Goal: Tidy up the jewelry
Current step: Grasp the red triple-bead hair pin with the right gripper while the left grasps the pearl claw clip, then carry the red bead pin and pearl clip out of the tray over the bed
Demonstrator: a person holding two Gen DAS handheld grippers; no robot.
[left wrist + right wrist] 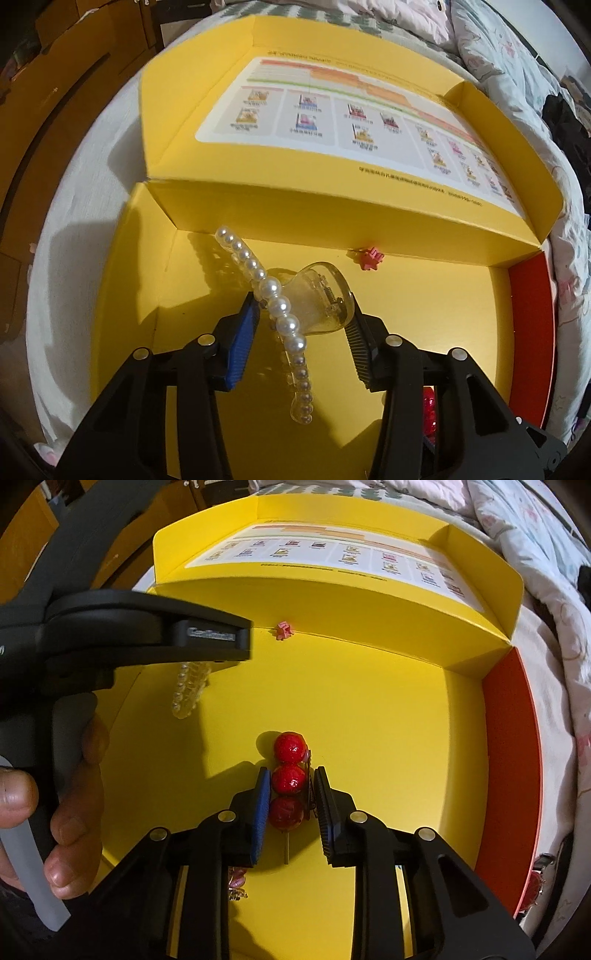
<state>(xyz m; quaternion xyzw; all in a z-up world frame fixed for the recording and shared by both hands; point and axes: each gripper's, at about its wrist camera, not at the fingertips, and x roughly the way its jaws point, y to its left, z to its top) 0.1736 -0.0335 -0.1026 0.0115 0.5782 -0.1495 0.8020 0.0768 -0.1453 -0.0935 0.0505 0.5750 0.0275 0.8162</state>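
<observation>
Yellow cardboard box (424, 295) sitting open on a bed, printed lid (332, 122) flipped back, one red side wall (532, 332). Left claw (301, 325) is pointed down into it with a clear pearl-trimmed hair claw clip (280, 306) between its fingers. The blue pad (242, 343) looks like it's touching the pearl row and the black one (360, 350) sits right against the clear body, so I'd say it's clamped on the clip. Right claw (291, 801) is closed on a hair clip with three red glittery balls (290, 779), pads pressed on both sides of the lower two balls; that one lies on the box floor near the middle. Tiny pink star-shaped piece (283, 630) rests against the back wall. Something pink and gold (236, 884) peeks out under the right claw, can't tell what. From the right wrist view, a hand (55, 812) grips the left handle.
</observation>
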